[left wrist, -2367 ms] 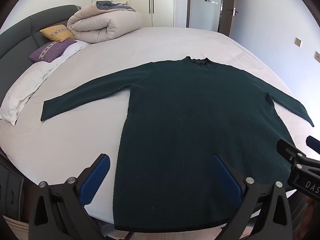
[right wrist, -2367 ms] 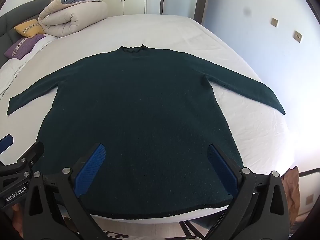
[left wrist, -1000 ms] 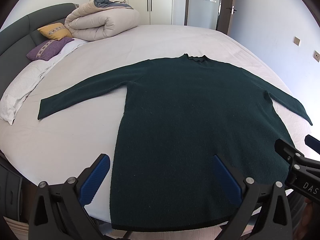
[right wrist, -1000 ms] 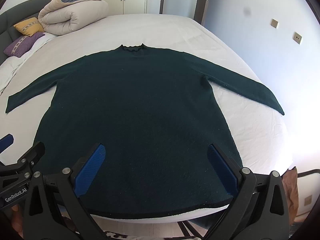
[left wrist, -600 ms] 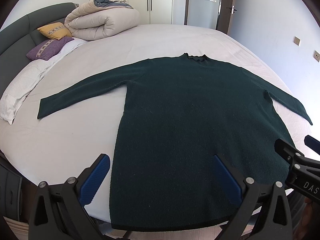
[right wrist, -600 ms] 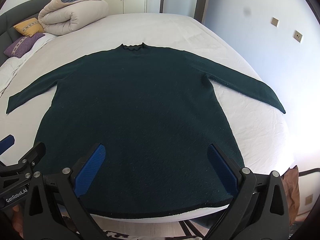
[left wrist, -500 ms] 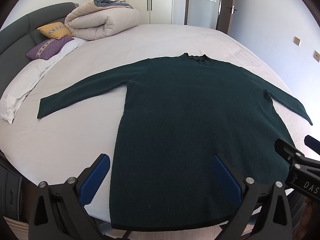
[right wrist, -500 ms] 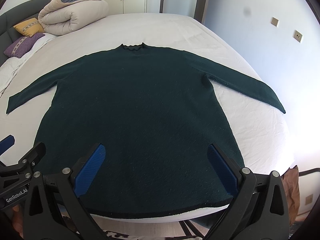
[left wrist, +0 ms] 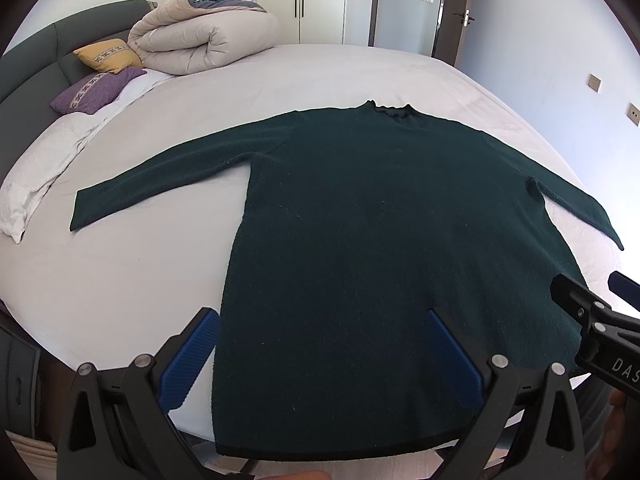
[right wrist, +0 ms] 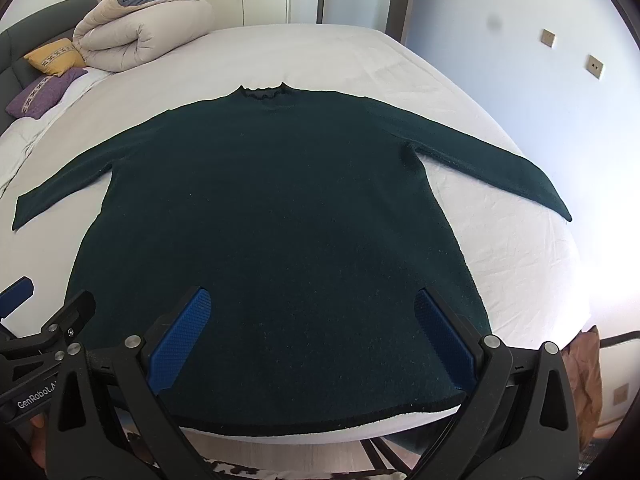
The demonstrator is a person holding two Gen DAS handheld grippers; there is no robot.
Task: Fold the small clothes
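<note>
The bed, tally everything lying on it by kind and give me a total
Dark green sweater: 1
Rolled duvet: 1
Yellow cushion: 1
Purple cushion: 1
White pillow: 1
Total: 5

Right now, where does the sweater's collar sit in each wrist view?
Left wrist: collar upper middle, right of centre.
Right wrist: collar upper middle, left of centre.
Shared landmark: the rolled duvet at upper left in both.

White bed (left wrist: 328, 64), rolled beige duvet (left wrist: 204, 38), yellow pillow (left wrist: 106, 54), purple pillow (left wrist: 90, 90), closed wardrobe doors (left wrist: 280, 0)
</note>
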